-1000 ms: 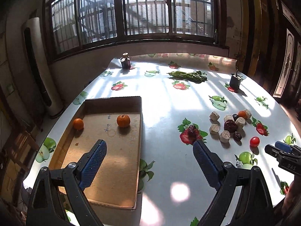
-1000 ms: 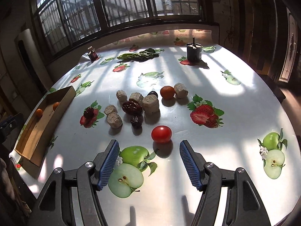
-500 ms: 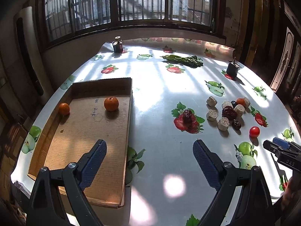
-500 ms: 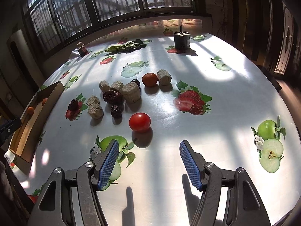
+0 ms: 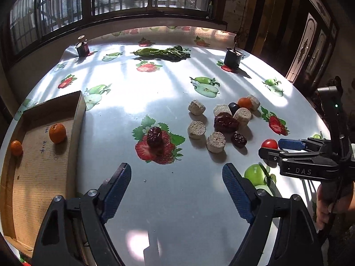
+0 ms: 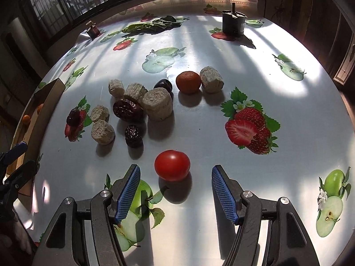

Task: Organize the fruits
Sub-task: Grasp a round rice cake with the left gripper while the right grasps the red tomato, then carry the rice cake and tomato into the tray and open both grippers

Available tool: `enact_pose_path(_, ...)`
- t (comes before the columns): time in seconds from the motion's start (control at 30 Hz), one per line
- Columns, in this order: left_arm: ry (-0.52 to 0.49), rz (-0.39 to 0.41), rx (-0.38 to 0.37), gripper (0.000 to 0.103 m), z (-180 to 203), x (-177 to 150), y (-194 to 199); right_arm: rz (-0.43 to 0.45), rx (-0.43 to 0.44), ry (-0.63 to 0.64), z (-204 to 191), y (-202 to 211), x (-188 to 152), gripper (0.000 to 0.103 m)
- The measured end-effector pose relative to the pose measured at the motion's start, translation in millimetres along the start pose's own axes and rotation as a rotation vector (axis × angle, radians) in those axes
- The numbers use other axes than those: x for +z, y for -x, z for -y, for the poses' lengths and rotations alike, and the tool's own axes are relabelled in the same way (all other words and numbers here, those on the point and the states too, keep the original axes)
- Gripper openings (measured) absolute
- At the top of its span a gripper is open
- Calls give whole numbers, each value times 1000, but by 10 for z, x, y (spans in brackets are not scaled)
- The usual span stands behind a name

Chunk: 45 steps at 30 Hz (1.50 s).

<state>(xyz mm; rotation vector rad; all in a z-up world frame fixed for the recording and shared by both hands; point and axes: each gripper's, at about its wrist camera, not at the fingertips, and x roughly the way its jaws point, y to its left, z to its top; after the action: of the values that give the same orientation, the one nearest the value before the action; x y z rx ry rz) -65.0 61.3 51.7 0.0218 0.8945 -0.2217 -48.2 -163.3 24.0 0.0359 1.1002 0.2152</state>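
A: While sun stripes the round tabletop point(image 5: 168, 199) with its printed fruit cloth, what sits around the red tomato point(image 6: 172, 165)?

B: Largest first: far to the tomato's left, at the tabletop's edge, lies the cardboard tray point(image 5: 42, 168) with two small oranges point(image 5: 57, 133) inside. Beyond the tomato, near the far rim, lies a bunch of leafy greens point(image 5: 162, 53), with a dark metal can point(image 6: 234, 23) to their right.

A: And the grippers?

B: The right gripper point(image 6: 175, 196) hangs just short of the tomato, jaws apart and empty; the tomato rests on the tabletop just ahead of them. The left gripper point(image 5: 176, 190) hangs well left of the tomato; its jaws have just been closing a little yet stand apart, with only bare cloth between them.

A: Smaller things?

B: Just behind and left of the tomato lies a cluster of beige cylindrical chunks point(image 6: 158, 104), another orange point(image 6: 188, 82), and wrinkled red dates point(image 6: 127, 109). One date point(image 5: 154, 137) sits apart, further left, on a printed strawberry.
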Motion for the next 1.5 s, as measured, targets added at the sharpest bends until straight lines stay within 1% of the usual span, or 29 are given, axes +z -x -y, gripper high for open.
enact_pose_path(0.07, -23, -20, -14, 70, 96, 69, -157, 22, -5, 8, 3, -14, -16, 70)
enact_pose_path(0.1, -27, -33, -25, 69, 137, 96, -236, 35, -9, 13, -3, -11, -21, 68)
enact_pose_path(0.13, -28, -45, -40, 67, 170, 117, -316, 46, -14, 17, -8, -4, -29, 65)
enact_pose_path(0.17, -26, -56, -54, 64, 189, 137, -387, 54, -16, 21, -11, 3, -40, 59)
enact_pose_path(0.2, -22, -67, -60, 62, 205, 155, -457, 61, -11, 26, -13, 9, -31, 56)
enact_pose_path(0.27, -12, -84, -61, 56, 223, 190, -568, 69, -4, 33, -11, 21, -41, 44)
enact_pose_path(0.3, -7, -85, -65, 56, 230, 207, -607, 71, -5, 40, -13, 22, -45, 43)
enact_pose_path(0.53, -19, -69, -87, 56, 360, 260, -714, 83, 1, 46, -17, 13, -55, 42)
enact_pose_path(0.6, -32, -78, -88, 50, 412, 253, -752, 84, 3, 42, -17, 13, -57, 42)
enact_pose_path(0.63, -35, -87, -91, 45, 436, 240, -774, 84, 5, 38, -15, 15, -58, 42)
enact_pose_path(0.67, -43, -77, -81, 45, 460, 228, -772, 84, 8, 32, -11, 18, -60, 42)
enact_pose_path(0.8, -61, -69, -85, 45, 507, 207, -768, 84, 16, 27, -18, 34, -89, 42)
enact_pose_path(0.87, -70, -62, -70, 28, 514, 201, -770, 88, -2, 48, -57, 36, -106, 42)
enact_pose_path(0.93, -51, -60, -88, 28, 480, 205, -761, 93, -19, 64, -88, 34, -122, 41)
enact_pose_path(0.97, -37, -63, -98, 28, 458, 205, -751, 95, -18, 68, -99, 36, -130, 35)
enact_pose_path(1.07, -11, -51, -115, 28, 405, 194, -641, 97, -22, 64, -106, 46, -144, 35)
enact_pose_path(1.27, 30, 28, -187, 29, 304, 165, -226, 103, -39, 50, -144, 200, -223, 35)
enact_pose_path(1.4, 42, 87, -204, 29, 179, 106, 94, 129, -53, 73, -251, 402, -261, 35)
enact_pose_path(1.5, 66, 128, -194, 29, -23, 64, 341, 135, -30, 88, -406, 510, -230, 35)
